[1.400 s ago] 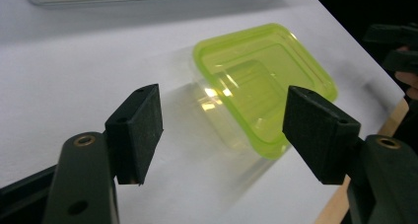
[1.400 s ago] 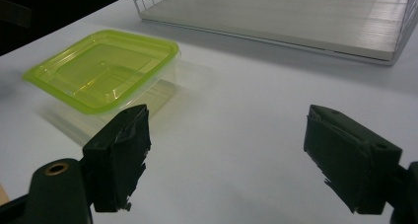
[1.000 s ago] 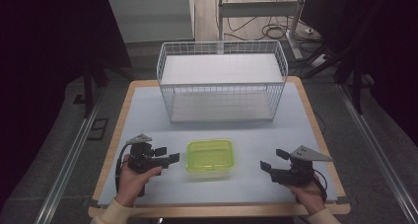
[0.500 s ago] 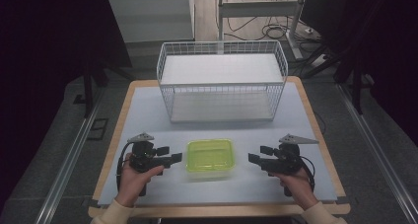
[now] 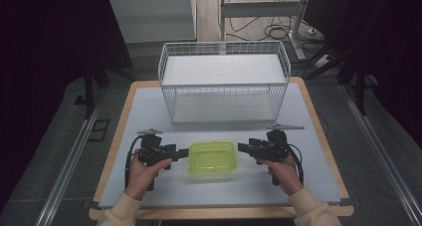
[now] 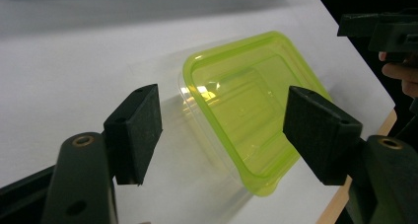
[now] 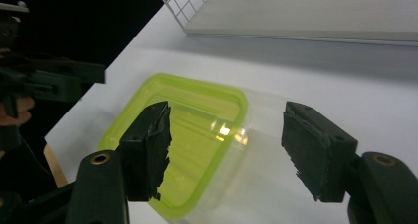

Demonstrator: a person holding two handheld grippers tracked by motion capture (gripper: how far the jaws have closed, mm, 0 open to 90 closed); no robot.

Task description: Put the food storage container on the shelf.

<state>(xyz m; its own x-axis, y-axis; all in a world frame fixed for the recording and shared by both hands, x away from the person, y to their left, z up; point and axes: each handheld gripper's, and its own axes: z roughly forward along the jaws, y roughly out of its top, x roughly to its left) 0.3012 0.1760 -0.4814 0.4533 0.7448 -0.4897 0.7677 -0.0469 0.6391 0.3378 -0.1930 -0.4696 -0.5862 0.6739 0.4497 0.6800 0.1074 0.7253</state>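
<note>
Here, a green container (image 5: 212,157) near the table's (image 5: 149,106) front edge, midway between its side edges, with bare surface behind up to the wire basket (image 5: 224,86). Left gripper (image 5: 183,151) gaping just off its left rim, gripping nothing. Right gripper (image 5: 243,147) off the right rim, jaws just narrowing yet apart, likewise empty.

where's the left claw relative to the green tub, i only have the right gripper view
Observer: In the high view the left claw sits at the left end of the green tub, jaws open, pointing at it.
Operator: is it gripping the rim yet
Observer: No. The left gripper view shows the tub lying ahead of both pads, with neither touching it.
Operator: and my right claw
Observer: From above, the right claw is just off the tub's right end, jaws apart, having just been closing, with nothing between them. The wire basket stands behind, apart from the tub.
</note>
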